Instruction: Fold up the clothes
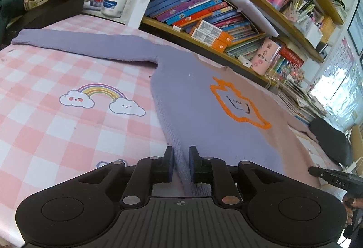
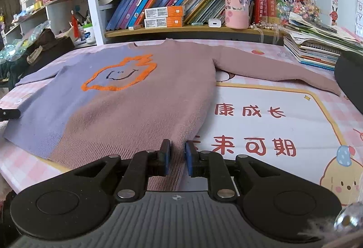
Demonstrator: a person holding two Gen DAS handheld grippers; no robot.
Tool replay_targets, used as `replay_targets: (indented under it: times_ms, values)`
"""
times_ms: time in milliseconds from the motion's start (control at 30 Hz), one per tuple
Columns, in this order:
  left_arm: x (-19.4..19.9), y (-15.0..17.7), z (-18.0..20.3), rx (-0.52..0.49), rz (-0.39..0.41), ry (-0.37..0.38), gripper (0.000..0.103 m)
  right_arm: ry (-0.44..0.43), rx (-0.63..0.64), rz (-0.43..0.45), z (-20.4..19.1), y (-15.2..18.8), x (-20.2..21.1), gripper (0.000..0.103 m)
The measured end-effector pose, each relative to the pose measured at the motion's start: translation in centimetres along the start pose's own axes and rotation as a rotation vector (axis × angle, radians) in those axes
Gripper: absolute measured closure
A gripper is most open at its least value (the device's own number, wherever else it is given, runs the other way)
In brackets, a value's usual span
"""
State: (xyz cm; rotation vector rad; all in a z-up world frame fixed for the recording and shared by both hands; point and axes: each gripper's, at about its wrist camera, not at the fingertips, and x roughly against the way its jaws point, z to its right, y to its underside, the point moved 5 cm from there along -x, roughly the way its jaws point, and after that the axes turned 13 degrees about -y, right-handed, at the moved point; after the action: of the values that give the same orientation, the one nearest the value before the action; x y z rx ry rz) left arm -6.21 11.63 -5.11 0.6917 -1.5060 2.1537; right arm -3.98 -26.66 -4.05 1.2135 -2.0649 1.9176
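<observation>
A knit sweater, lilac on one half and dusty pink on the other with an orange outlined smiling shape on the chest, lies flat and face up on the table [image 2: 140,98]. In the left wrist view it shows mostly lilac [image 1: 192,98], one sleeve stretched out to the left. My left gripper [image 1: 181,163] is shut on the sweater's lilac bottom corner. My right gripper [image 2: 178,157] is shut on the sweater's pink bottom corner. The pink sleeve reaches right across the mat.
A pink checked table mat [image 1: 56,125] with rainbow print covers the table, with red characters on its right part [image 2: 261,130]. Bookshelves [image 2: 181,28] stand behind. A stack of books [image 2: 317,50] lies at the right, dark clutter [image 1: 45,5] at the left, a black object [image 2: 351,80] at the right edge.
</observation>
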Motion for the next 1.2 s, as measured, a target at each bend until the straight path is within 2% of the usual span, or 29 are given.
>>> replay_targets:
  times_ms: [533, 700, 1200]
  values:
    - [-0.05, 0.13, 0.09, -0.008, 0.022, -0.007, 0.088, -0.001, 0.008, 0.004, 0.00, 0.04, -0.01, 0.088]
    - [-0.14, 0.17, -0.01, -0.012, 0.036, -0.014, 0.097, 0.006, 0.008, 0.004, -0.14, 0.04, -0.04, 0.090]
    - [-0.15, -0.07, -0.35, -0.023, 0.031, -0.015, 0.097, 0.009, 0.005, 0.007, -0.24, 0.09, -0.11, 0.090]
